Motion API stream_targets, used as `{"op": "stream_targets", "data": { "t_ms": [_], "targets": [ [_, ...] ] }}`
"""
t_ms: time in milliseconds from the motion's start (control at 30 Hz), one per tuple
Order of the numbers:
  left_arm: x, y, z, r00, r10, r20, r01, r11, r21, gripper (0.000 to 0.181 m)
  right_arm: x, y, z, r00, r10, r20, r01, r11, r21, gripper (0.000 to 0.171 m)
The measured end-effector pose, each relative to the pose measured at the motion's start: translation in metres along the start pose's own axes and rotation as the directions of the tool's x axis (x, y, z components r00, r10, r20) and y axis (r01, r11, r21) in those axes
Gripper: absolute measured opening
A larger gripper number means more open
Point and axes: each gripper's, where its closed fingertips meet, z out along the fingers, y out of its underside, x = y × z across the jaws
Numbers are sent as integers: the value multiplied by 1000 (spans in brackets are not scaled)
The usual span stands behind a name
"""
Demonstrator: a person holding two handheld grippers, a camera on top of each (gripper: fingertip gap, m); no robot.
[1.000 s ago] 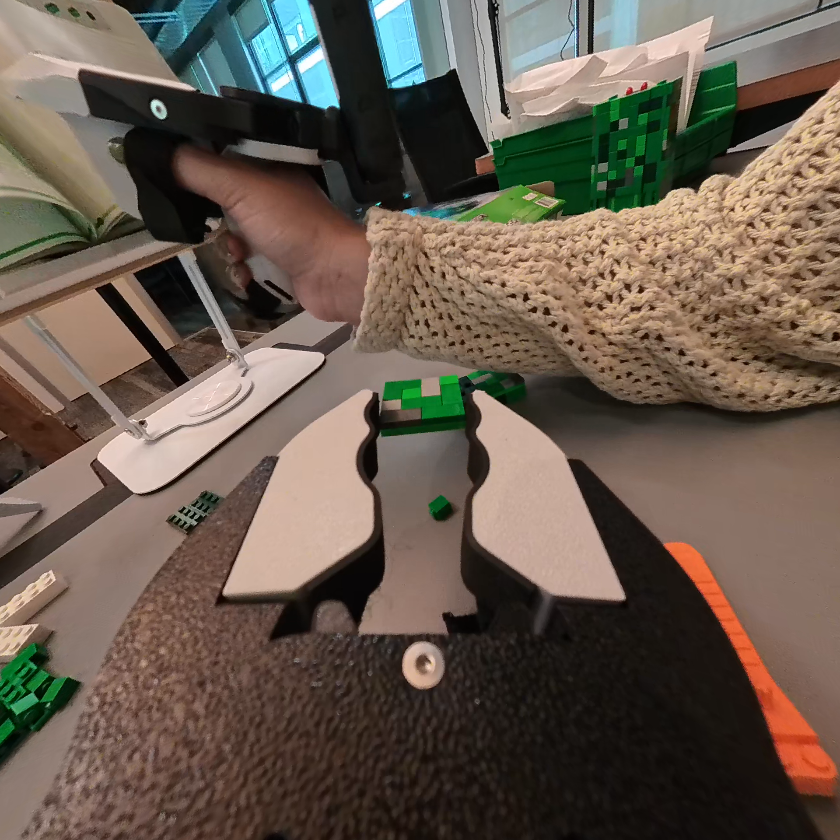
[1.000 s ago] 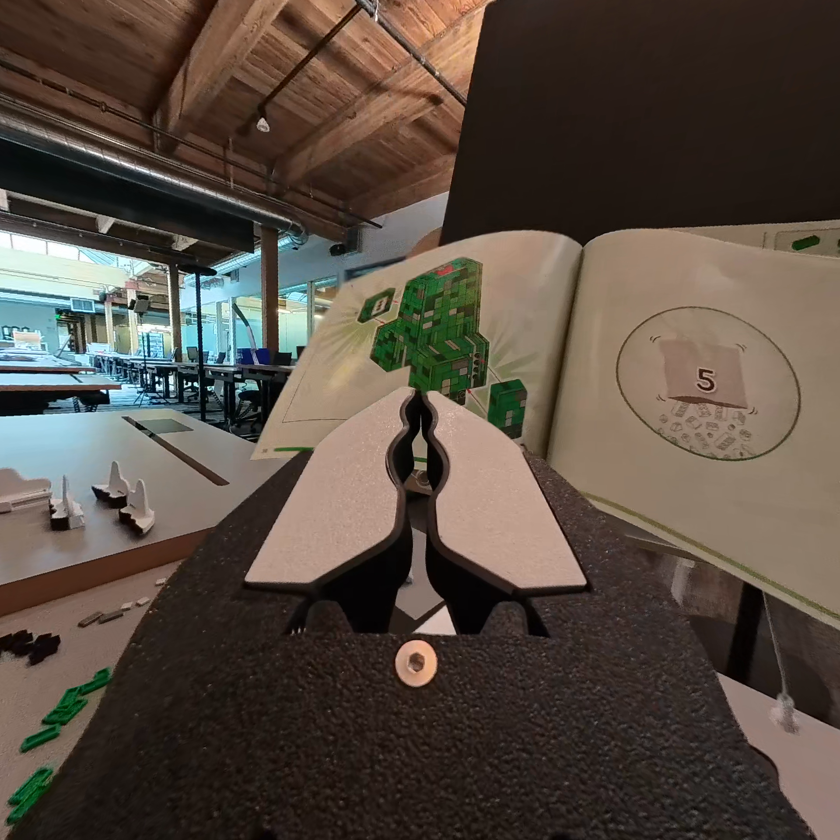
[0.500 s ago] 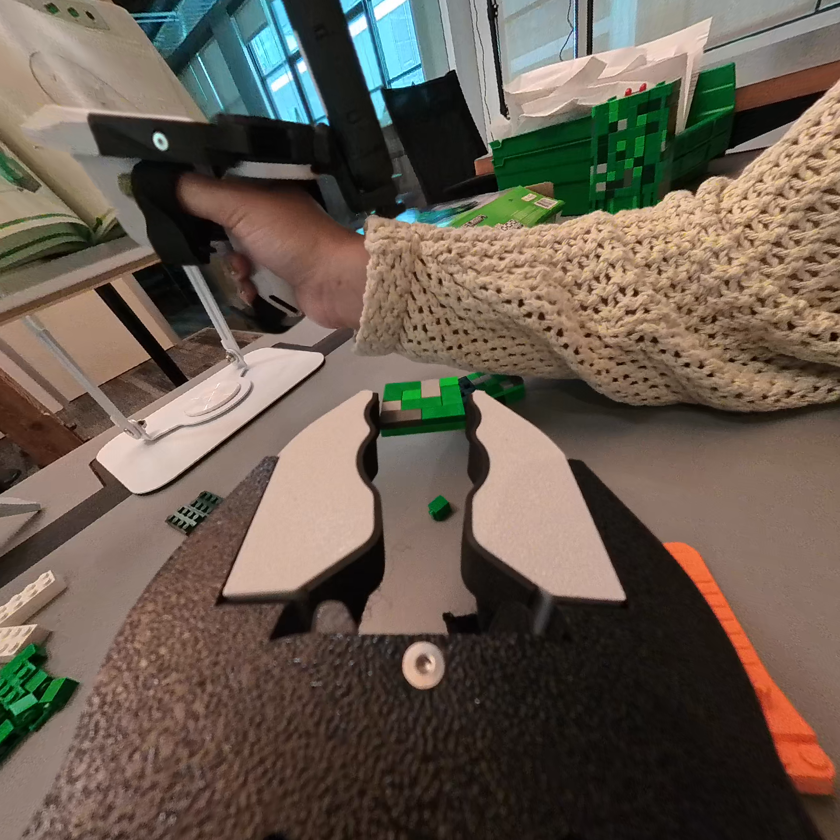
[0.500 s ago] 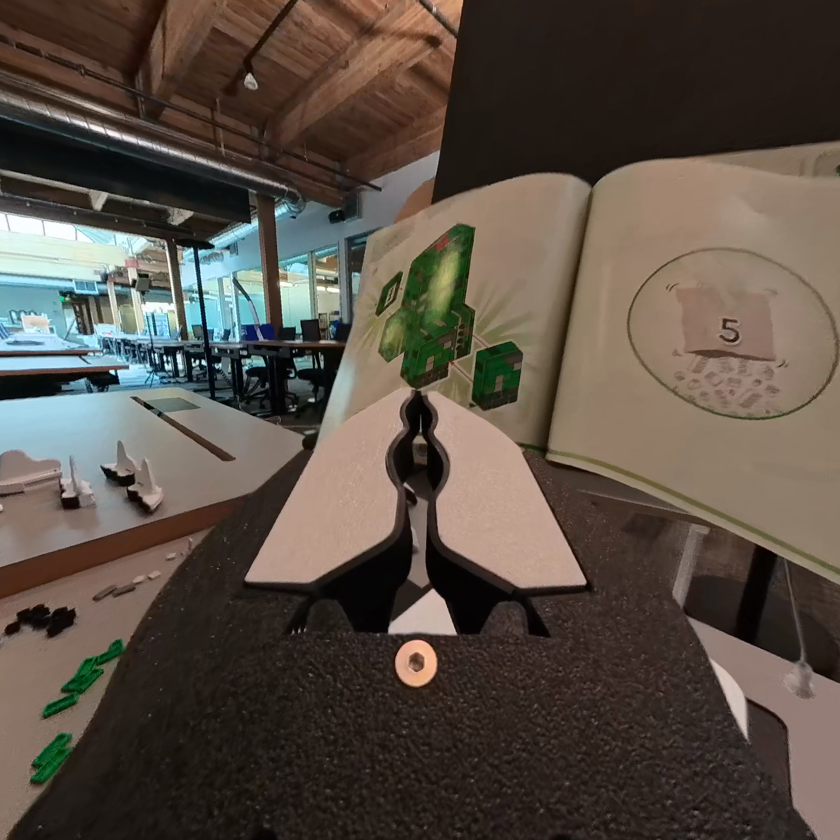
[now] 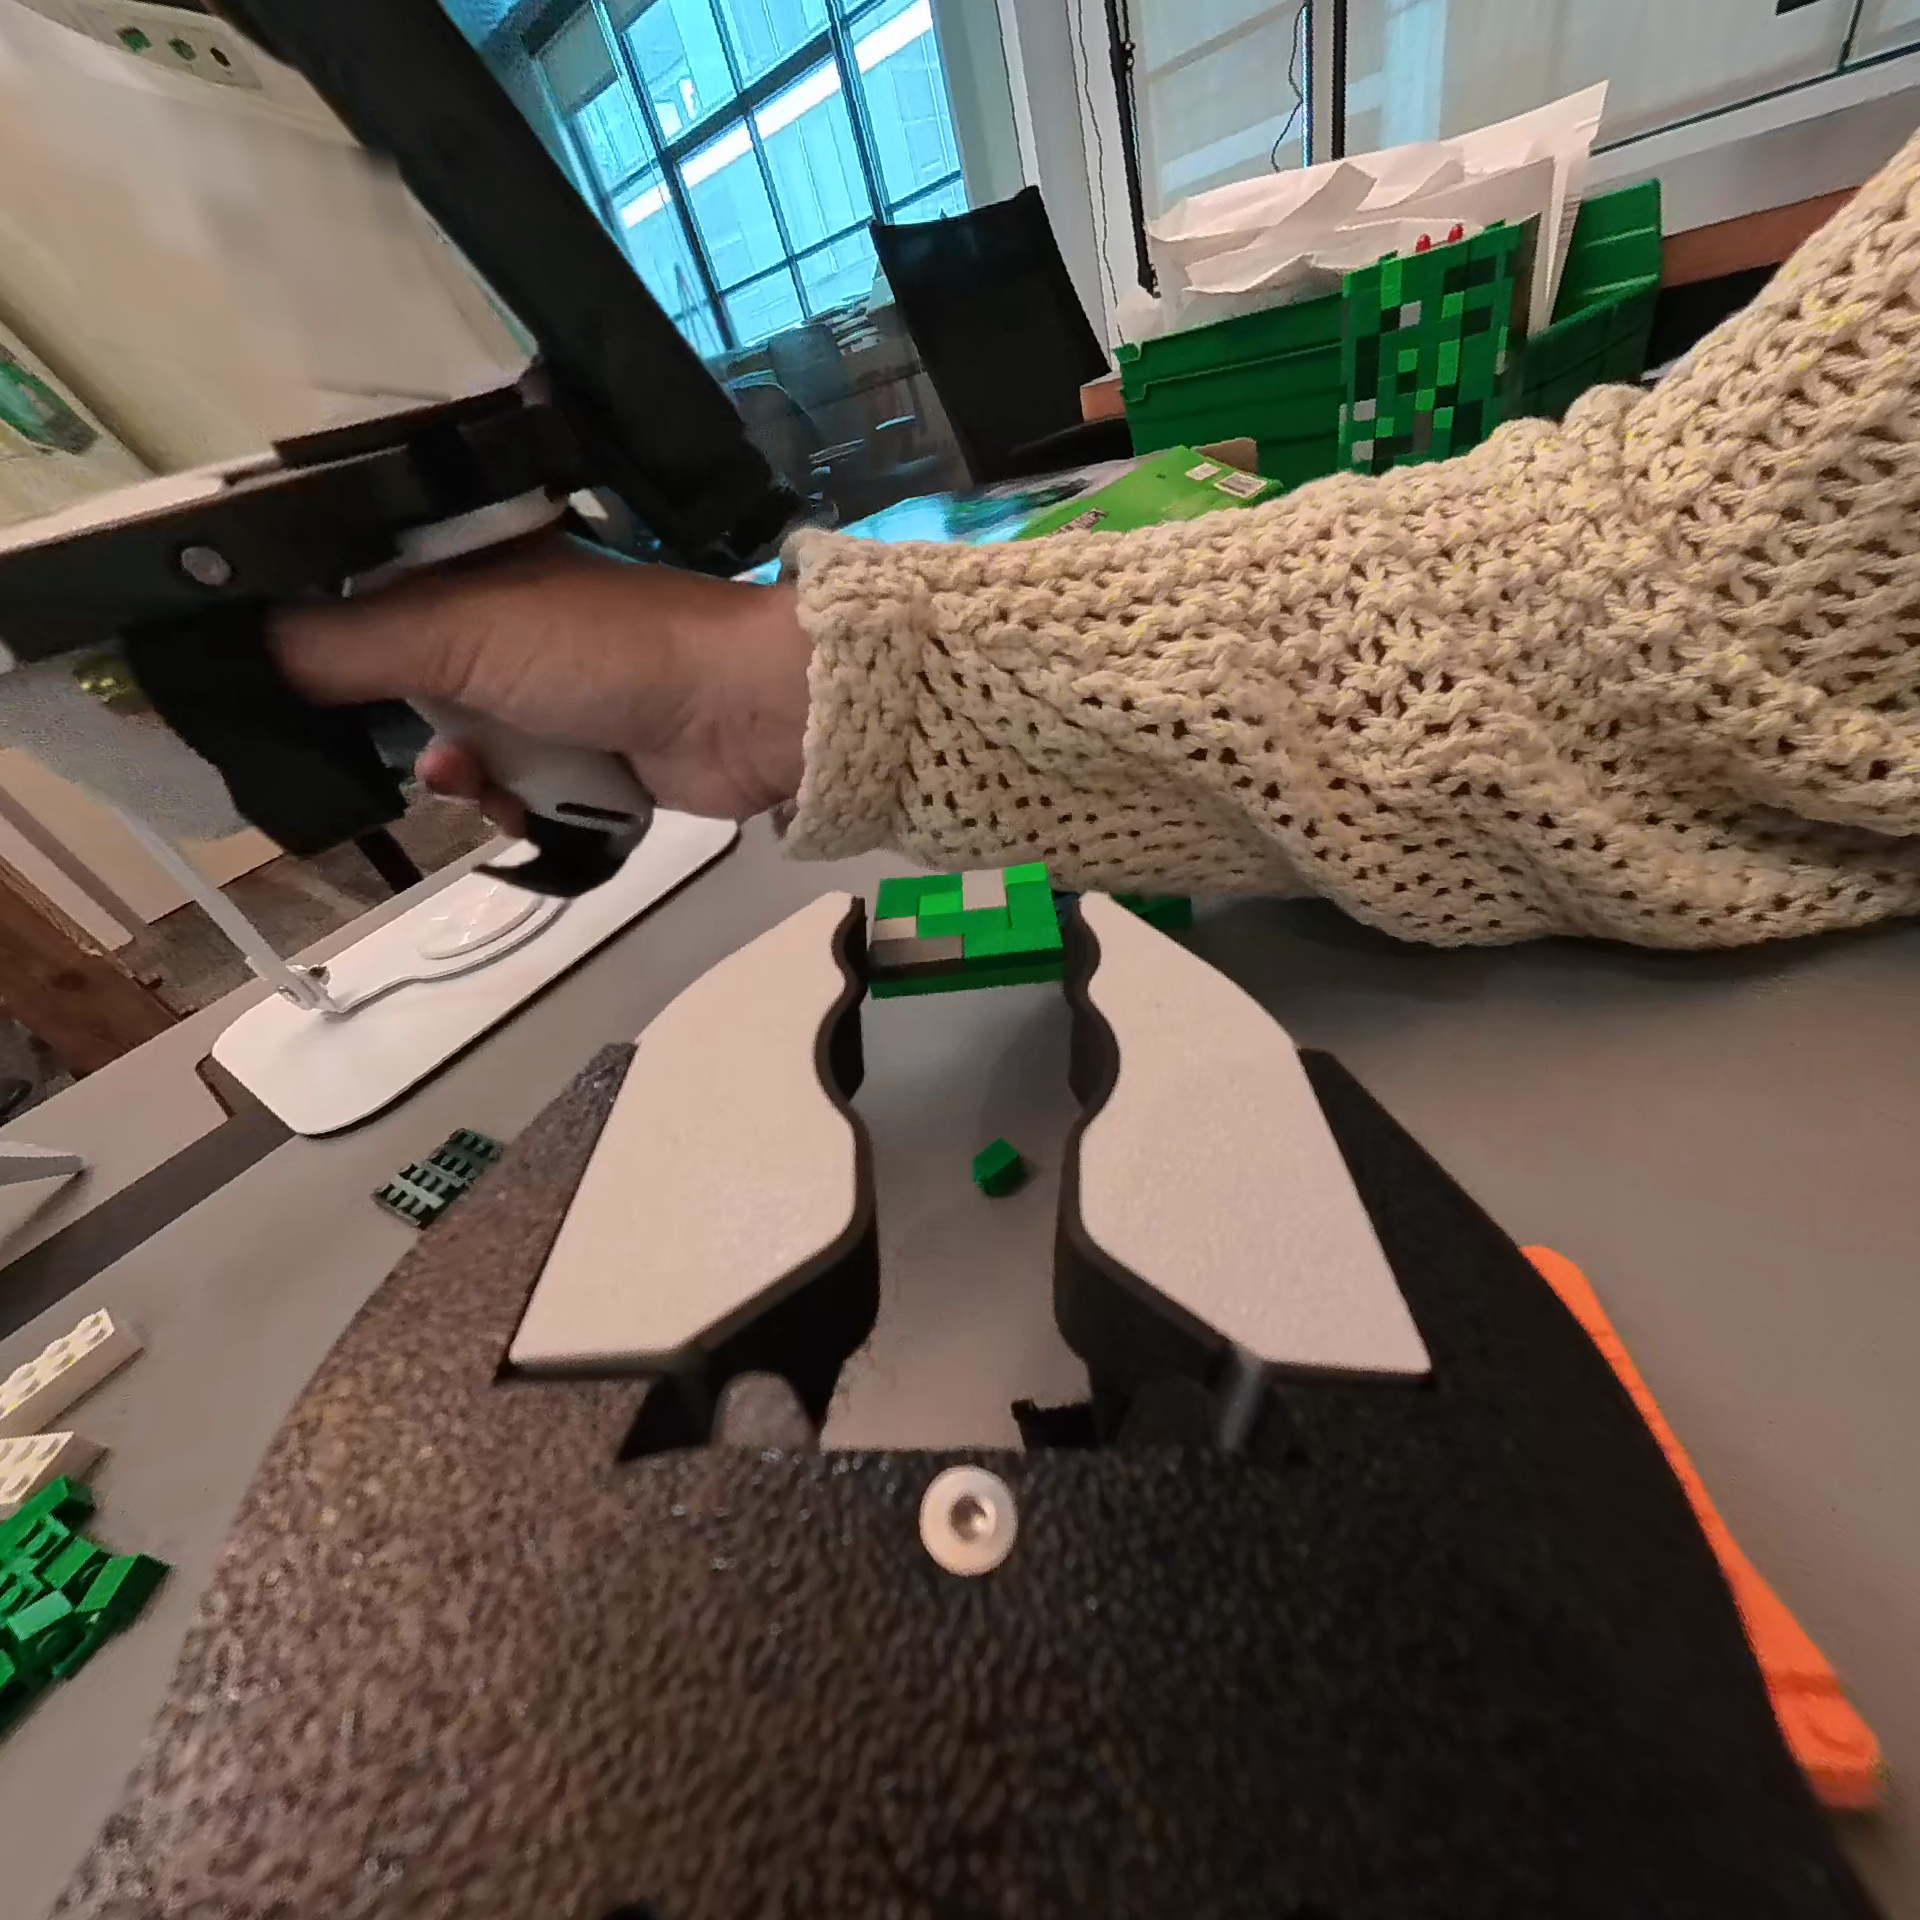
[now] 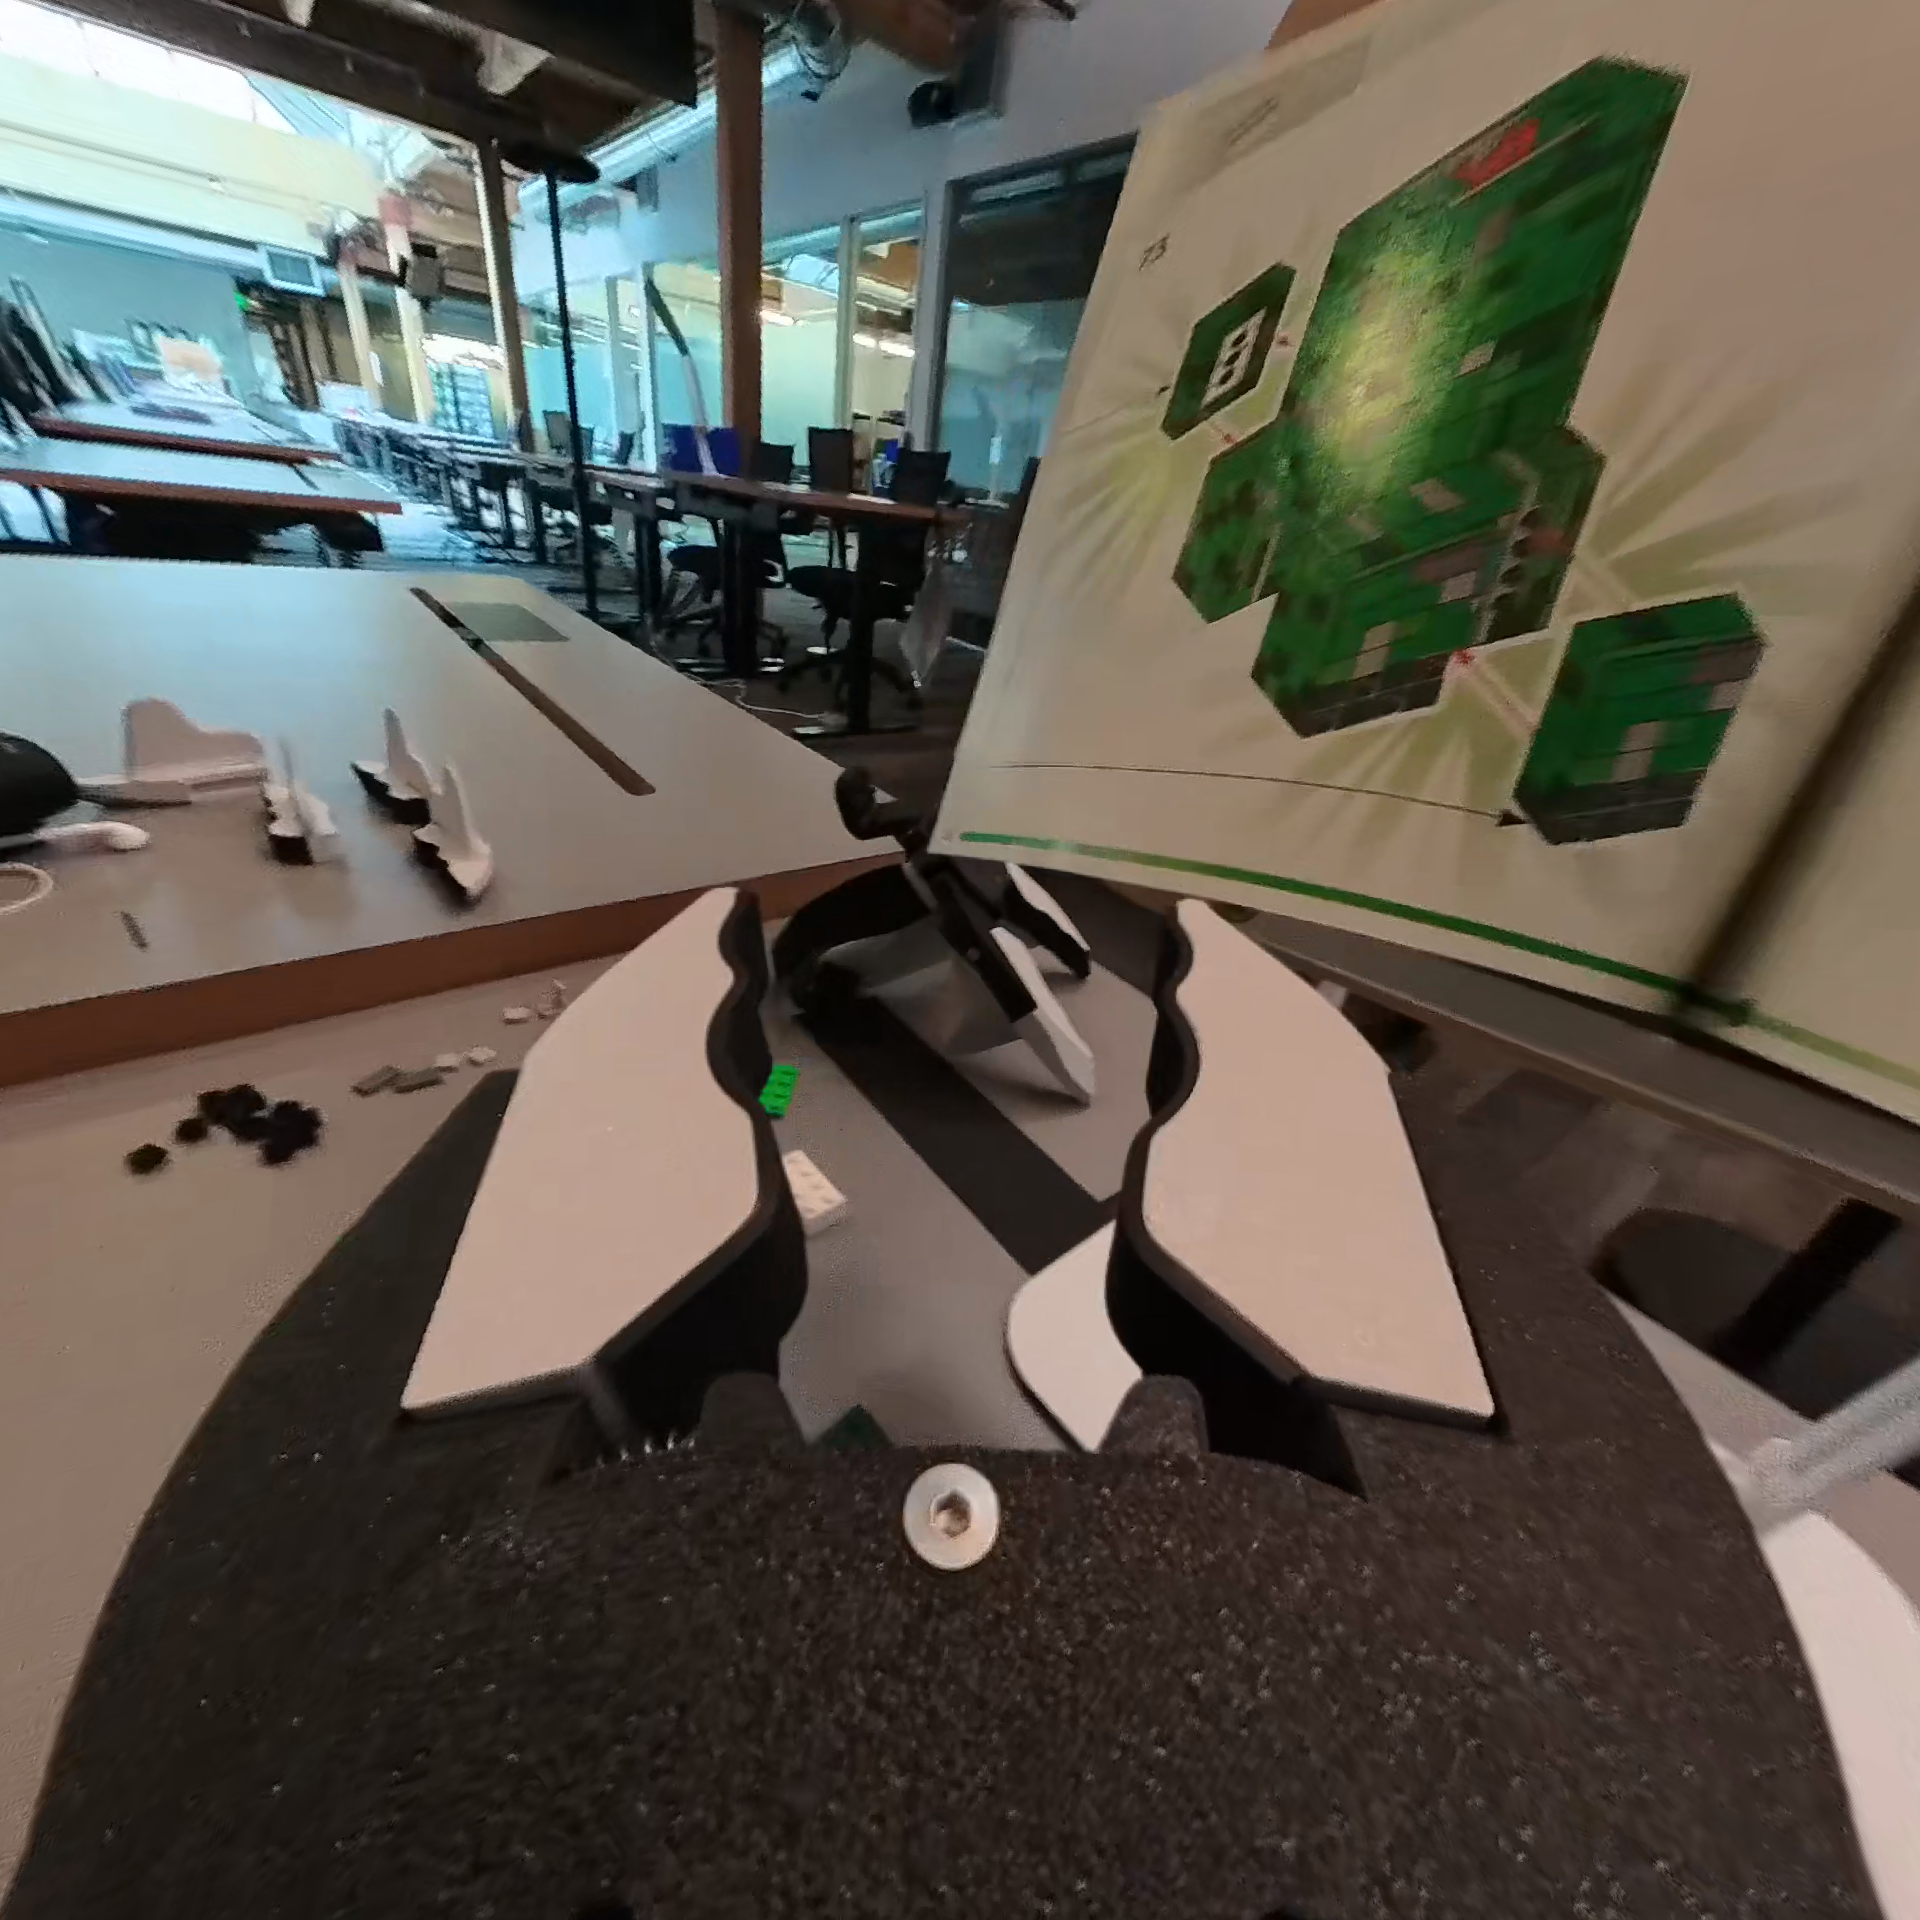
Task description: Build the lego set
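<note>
Grey, pebbled left tongs and right tongs both gape empty, a blocky green build beyond.

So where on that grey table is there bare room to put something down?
Bare grey tabletop lies between the cream knitted sleeve and the orange tool. The left edge is crowded with loose green bricks and white plates.
</note>
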Motion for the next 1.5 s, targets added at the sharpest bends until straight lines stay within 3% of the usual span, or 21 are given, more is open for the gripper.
{"op": "stream_targets", "data": {
  "t_ms": [300,500,800,1500],
  "targets": [
    [0,-1,0,1000,5,1,-5,1000,4,36,10,6,15,966,257,-37,-257,966,-2,82],
    [0,0,1,1000,2,-1,-2,1000,2,36,7,-21,12,936,352,30,-352,921,168,81],
    [0,0,1,1000,-3,-4,3,1000,1,36,36,-46,-46,927,365,-84,-289,839,462,76],
    [1,1,1,1000,-8,-9,8,1000,-5,36,91,-56,-101,896,415,-161,-235,748,621,73]
  ]
}}
